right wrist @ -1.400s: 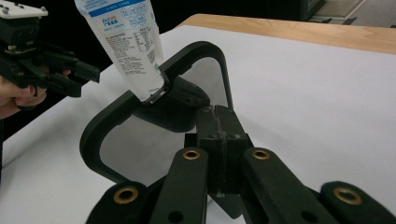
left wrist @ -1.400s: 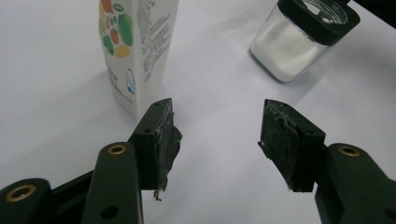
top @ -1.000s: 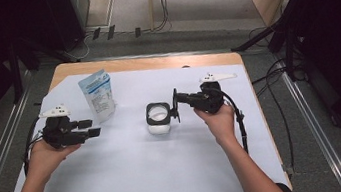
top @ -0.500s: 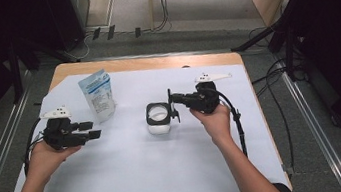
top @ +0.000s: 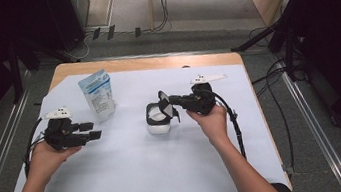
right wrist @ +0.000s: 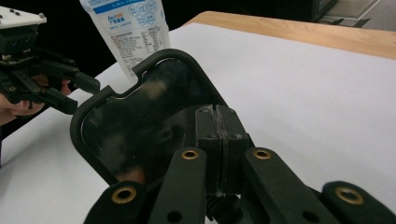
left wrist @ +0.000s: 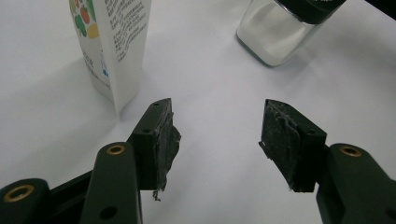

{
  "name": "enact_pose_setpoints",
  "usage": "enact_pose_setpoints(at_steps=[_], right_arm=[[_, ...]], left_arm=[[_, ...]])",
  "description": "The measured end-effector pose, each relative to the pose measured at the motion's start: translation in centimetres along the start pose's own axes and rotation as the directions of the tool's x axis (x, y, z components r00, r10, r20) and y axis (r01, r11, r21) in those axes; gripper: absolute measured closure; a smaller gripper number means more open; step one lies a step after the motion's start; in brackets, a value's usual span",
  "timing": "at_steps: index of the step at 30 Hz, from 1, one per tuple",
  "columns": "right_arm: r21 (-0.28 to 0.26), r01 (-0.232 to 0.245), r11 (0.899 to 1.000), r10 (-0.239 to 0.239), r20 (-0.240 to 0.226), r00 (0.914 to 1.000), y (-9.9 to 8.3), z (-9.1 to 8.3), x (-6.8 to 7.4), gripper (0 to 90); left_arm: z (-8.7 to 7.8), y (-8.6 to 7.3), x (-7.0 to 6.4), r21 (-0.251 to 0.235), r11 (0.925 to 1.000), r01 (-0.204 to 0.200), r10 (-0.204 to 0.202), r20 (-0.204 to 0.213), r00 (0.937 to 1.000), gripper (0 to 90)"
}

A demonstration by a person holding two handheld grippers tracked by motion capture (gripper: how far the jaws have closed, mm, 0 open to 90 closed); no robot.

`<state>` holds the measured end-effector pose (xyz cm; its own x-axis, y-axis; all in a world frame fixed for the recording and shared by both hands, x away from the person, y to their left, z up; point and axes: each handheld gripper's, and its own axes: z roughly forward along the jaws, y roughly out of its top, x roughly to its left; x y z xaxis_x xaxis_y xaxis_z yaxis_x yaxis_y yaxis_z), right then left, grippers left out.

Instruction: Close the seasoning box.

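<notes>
The right tool (top: 167, 107) pinches a black lid (right wrist: 140, 116) beside, perhaps above, the jar (top: 158, 123), while the left tool (top: 88, 130) (jaws apart) rests low on the surface (top: 135, 181).

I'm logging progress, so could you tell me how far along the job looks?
Done: the lid is off the jar. In hand: the right hand-held gripper is shut on the lid above the jar. Left: the pouch stands untouched; the left hand-held gripper is open.

We note the right claw (top: 170, 107) has shifted left over the last second — the black lid (top: 164, 104) it pinches now hangs tilted above the jar (top: 158, 119), nearer the pouch.
</notes>
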<state>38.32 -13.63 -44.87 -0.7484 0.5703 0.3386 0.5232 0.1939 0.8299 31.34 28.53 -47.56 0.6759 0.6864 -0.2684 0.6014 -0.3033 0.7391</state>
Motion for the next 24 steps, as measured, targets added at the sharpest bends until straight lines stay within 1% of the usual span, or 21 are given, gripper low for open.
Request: enact_pose_setpoints(at_steps=[1,7,13,17,20,21,24], right_arm=[[0.003,-0.006,1.0,0.006,0.001,1.0,0.0,0.1,0.1,90.0],[0.027,0.012,1.0,-0.012,-0.002,0.9999,-0.3,0.9,0.2,90.0],[0.036,0.02,0.999,-0.02,0.002,0.9998,-0.3,1.0,0.3,90.0],[0.039,0.023,0.999,-0.024,0.018,0.9995,-0.3,0.7,0.1,83.5],[0.037,0.022,0.999,-0.023,0.034,0.9992,-0.4,0.3,-0.2,77.4],[0.031,0.033,0.999,-0.034,0.04,0.9986,-0.4,0.2,-0.3,75.1],[0.024,0.047,0.999,-0.048,0.063,0.9968,-0.6,-0.2,-0.5,70.6]], left_arm=[[0.0,0.0,0.0,0.0,1.0,-0.002,0.002,-0.001,1.0,44.4],[0.0,0.0,0.0,0.001,1.0,-0.002,0.002,0.006,1.0,44.4],[0.0,0.0,-0.1,-0.001,1.0,-0.001,0.001,0.01,1.0,44.4],[0.1,0.0,-0.2,0.008,0.9999,-0.009,0.009,0.014,0.9999,44.3],[0.3,0.1,-0.3,0.005,0.9999,-0.011,0.011,0.018,0.9998,44.3],[0.3,0.1,-0.4,0.0,1.0,-0.009,0.009,0.017,0.9998,44.3],[0.5,0.2,-0.4,0.004,0.9999,-0.015,0.014,0.019,0.9997,44.3]])
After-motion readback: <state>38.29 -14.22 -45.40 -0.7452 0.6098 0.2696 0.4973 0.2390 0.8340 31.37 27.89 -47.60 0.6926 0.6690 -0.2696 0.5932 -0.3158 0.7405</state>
